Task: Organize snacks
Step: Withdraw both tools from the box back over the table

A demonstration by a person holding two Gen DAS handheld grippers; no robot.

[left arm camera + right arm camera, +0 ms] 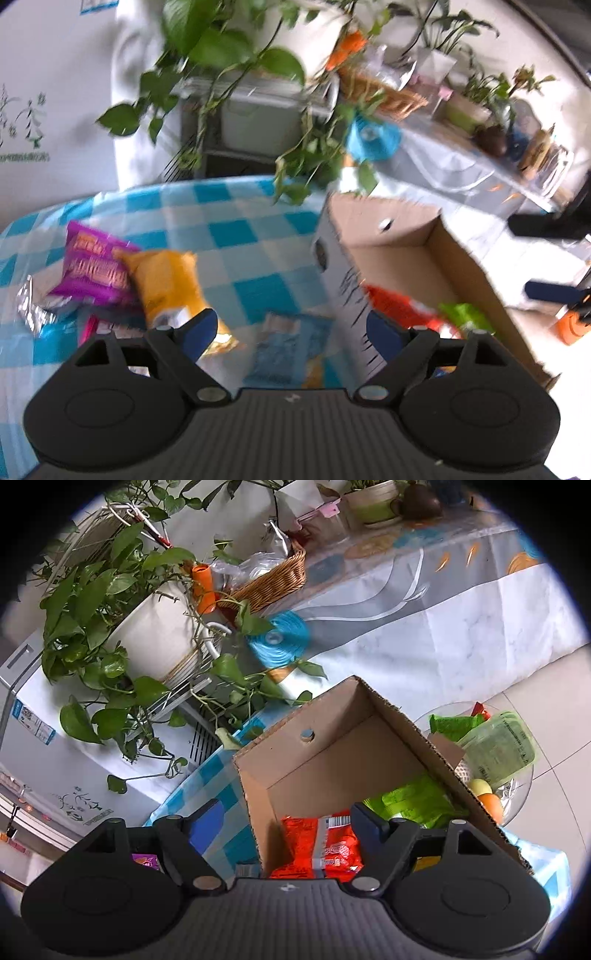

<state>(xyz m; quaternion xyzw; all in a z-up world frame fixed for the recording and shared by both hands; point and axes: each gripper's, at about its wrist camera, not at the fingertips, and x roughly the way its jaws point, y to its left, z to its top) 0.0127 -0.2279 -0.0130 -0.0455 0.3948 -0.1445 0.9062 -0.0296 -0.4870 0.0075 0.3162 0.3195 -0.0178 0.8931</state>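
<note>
Both tools tilt downward with jaws spread and empty. The left gripper (pixel 291 328) hangs over the blue-and-white checked tablecloth (pixel 236 229), where a crinkly purple foil packet (pixel 92 269) overlaps a yellow packet (pixel 168 280). The right gripper (pixel 286 821) straddles the wall of the brown corrugated cardboard box (pixel 332 749), holding a glossy red packet (pixel 317 845) and a green one (pixel 413 801).

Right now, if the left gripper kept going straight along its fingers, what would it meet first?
Probably the light blue snack packet lying flat on the checked tablecloth, right between the open left gripper. The cardboard box sits just to its right, so depth is uncertain in this blurred view.
</note>
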